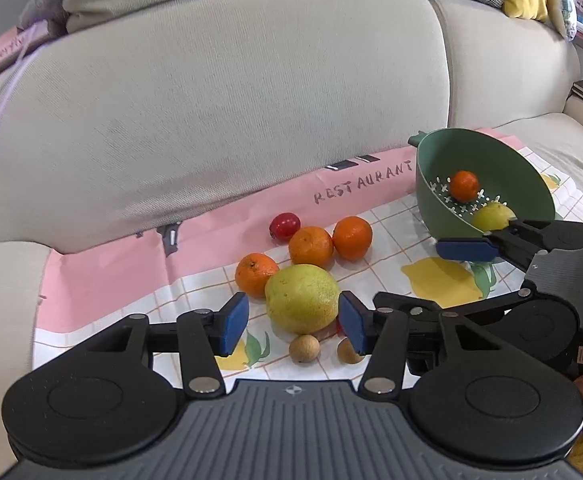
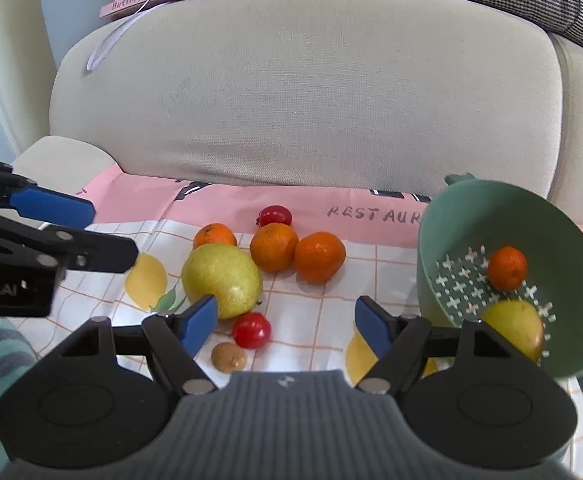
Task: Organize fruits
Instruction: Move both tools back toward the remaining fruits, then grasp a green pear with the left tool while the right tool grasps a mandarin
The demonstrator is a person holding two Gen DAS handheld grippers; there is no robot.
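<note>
Left gripper [image 1: 293,322], jaws apart, empty, framing large yellow-green pear [image 1: 302,298].
Right gripper [image 2: 285,326] likewise parted, empty, above small red fruit [image 2: 251,330].

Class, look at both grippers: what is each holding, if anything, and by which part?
Nothing. The left gripper stands open around the pear without pressing it; the right gripper is open and empty.

Both wrist cameras are looking forward and down along their fingers, close over the printed cloth [image 1: 131,276] toward the sofa back [image 2: 303,100]. They are sharing the pear [image 1: 302,298], the tangerines and the tilted green colander [image 2: 507,280], the right view sitting nearer the colander.
</note>
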